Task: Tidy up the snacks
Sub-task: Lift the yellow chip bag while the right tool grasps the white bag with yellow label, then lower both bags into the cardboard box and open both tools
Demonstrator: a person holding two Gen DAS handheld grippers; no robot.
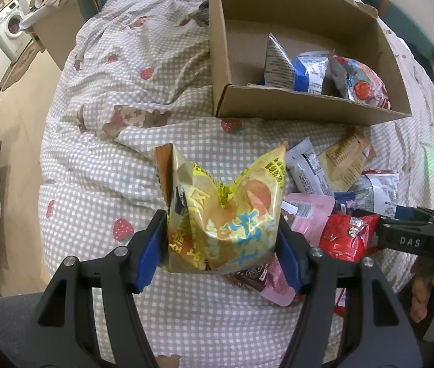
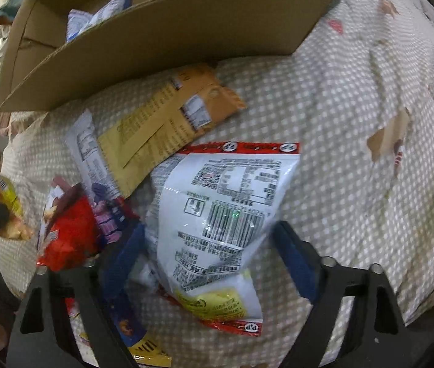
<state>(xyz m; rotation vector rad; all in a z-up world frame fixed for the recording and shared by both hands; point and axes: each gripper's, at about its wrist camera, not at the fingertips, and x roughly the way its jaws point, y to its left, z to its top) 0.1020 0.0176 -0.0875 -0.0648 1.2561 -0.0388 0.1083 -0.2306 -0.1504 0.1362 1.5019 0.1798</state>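
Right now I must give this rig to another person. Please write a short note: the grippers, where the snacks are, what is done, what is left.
Left gripper: shut on the yellow snack bag, lifted above the bed cover.
Right gripper: open, jaws on either side of the white barcode packet, not yet pressing it.
Cardboard box: a few packets already inside.
Pile beside the box: red, pink, grey and tan packets left on the bed cover.
Left to do: put the yellow bag in the box, grip the white packet, then clear the pile.

the yellow snack bag (image 1: 223, 211) hides part of the heap; the cardboard box's (image 2: 161, 36) top is cut off.
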